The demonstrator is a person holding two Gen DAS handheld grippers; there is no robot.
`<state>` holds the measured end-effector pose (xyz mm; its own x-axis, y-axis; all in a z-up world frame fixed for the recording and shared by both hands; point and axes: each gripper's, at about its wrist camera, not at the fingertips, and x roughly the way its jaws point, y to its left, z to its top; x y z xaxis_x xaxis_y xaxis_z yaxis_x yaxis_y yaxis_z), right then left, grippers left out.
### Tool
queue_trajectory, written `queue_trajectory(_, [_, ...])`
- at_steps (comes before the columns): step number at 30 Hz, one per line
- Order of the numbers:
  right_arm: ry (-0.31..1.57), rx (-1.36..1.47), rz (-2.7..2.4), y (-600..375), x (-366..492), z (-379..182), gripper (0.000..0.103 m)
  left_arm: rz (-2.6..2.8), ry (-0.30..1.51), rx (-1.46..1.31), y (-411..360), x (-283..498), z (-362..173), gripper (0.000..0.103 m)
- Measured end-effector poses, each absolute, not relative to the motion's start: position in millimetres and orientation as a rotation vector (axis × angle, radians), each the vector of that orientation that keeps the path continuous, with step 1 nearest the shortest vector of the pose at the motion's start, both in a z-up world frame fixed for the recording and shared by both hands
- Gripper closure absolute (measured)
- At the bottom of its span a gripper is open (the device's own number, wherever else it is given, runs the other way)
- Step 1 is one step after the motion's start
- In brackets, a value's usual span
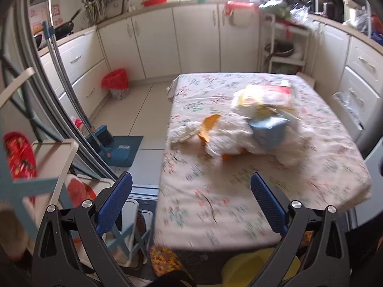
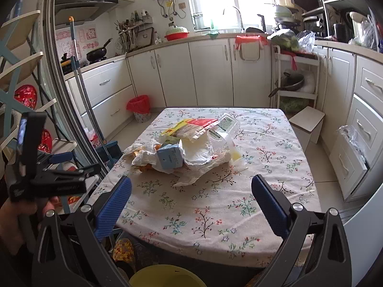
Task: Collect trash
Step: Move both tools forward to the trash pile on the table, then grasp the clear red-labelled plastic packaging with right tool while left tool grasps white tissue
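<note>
- Trash (image 2: 189,148) lies in one pile in the middle of our bench (image 2: 275,167), which has a flowered cloth on it.
- We see a small blue carton (image 2: 170,159) at the front of the pile, lying against crumpled white paper (image 2: 143,156).
- We see a yellow and red packet (image 2: 189,125) at the back of the pile, and a clear plastic wrapper (image 2: 227,129) just beside it.
- In the left view the pile (image 1: 251,129) looks blurry, and an orange scrap (image 1: 208,125) sticks out on its left side.
- Our left tool (image 1: 191,191) is wide open and holds nothing. It hangs over the near end of the bench, apart from the pile.
- Our right tool (image 2: 191,193) is wide open too, and it is empty. It also hangs over the near end, apart from the pile.
- In the right view we see our left hand (image 2: 14,217) gripping the black handle of the other tool, off to the left of the bench.
- A small bin (image 2: 140,108) with a red bag in it stands on the floor by the white cupboards, well apart from the bench.
- A blue dustpan (image 1: 121,149) rests on the floor left of the bench.
</note>
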<state>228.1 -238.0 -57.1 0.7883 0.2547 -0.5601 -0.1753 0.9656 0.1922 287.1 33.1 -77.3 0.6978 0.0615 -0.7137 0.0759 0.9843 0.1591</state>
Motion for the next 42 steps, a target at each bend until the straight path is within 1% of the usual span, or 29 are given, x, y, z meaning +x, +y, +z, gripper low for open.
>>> queue_trajectory(6, [0.661, 0.196, 0.261, -243.2, 255.8, -63.5, 0.007, 0.004, 0.859, 0.162, 41.7, 369.2, -96.2, 0.008])
queue_trajectory(7, [0.664, 0.198, 0.264, -243.3, 261.1, -64.3, 0.007, 0.007, 0.874, 0.152, 42.2, 378.3, -100.9, 0.01])
queue_trajectory(9, [0.675, 0.198, 0.264, -244.0, 272.9, -65.9, 0.007, 0.004, 0.907, 0.104, 48.3, 403.3, -113.4, 0.015])
queue_trajectory(11, [0.692, 0.206, 0.263, -246.8, 287.5, -68.4, 0.007, -0.002, 0.934, 0.059, 52.6, 418.9, -123.9, 0.025])
queue_trajectory(15, [0.731, 0.234, 0.256, -253.8, 315.8, -75.4, 0.007, -0.008, 0.954, 0.08, 52.0, 439.8, -138.8, 0.032])
queue_trajectory(16, [0.743, 0.249, 0.257, -255.0, 322.1, -78.4, 0.007, -0.014, 0.963, 0.085, 50.6, 444.2, -142.9, 0.037])
queue_trajectory(17, [0.757, 0.268, 0.259, -255.8, 327.1, -81.3, 0.007, -0.032, 0.974, 0.082, 48.9, 448.2, -146.8, 0.045])
queue_trajectory(18, [0.767, 0.282, 0.264, -256.7, 330.3, -83.3, 0.007, -0.045, 0.987, 0.068, 47.7, 448.2, -149.6, 0.049])
queue_trajectory(20, [0.775, 0.282, 0.286, -252.9, 335.4, -85.5, 0.007, -0.07, 1.016, 0.026, 51.9, 455.5, -156.3, 0.071])
queue_trajectory(21, [0.772, 0.27, 0.3, -248.6, 337.9, -85.5, 0.007, -0.078, 1.026, 0.004, 51.8, 456.3, -157.5, 0.074])
queue_trajectory(23, [0.776, 0.275, 0.325, -243.5, 345.7, -87.2, 0.007, -0.089, 1.028, -0.016, 53.4, 460.4, -156.0, 0.084])
queue_trajectory(28, [0.823, 0.407, 0.326, -255.1, 376.7, -100.1, 0.008, -0.127, 1.008, -0.093, 62.5, 464.8, -142.8, 0.086])
queue_trajectory(30, [0.823, 0.441, 0.339, -256.7, 387.4, -100.7, 0.013, -0.15, 0.985, -0.136, 66.9, 465.5, -133.6, 0.087])
queue_trajectory(31, [0.822, 0.452, 0.345, -255.8, 391.3, -101.9, 0.02, -0.162, 0.97, -0.158, 69.5, 465.3, -128.3, 0.087])
queue_trajectory(32, [0.825, 0.465, 0.352, -256.6, 396.9, -102.2, 0.024, -0.177, 0.953, -0.179, 71.9, 464.2, -122.3, 0.087])
queue_trajectory(33, [0.836, 0.491, 0.364, -257.8, 403.9, -104.4, 0.026, -0.19, 0.939, -0.193, 72.6, 463.0, -117.7, 0.087])
queue_trajectory(37, [0.896, 0.605, 0.397, -263.2, 423.1, -116.7, 0.043, -0.235, 0.9, -0.221, 72.0, 459.0, -102.9, 0.087])
queue_trajectory(42, [0.901, 0.641, 0.429, -261.2, 431.8, -115.5, 0.046, -0.267, 0.886, -0.213, 67.0, 453.4, -95.0, 0.087])
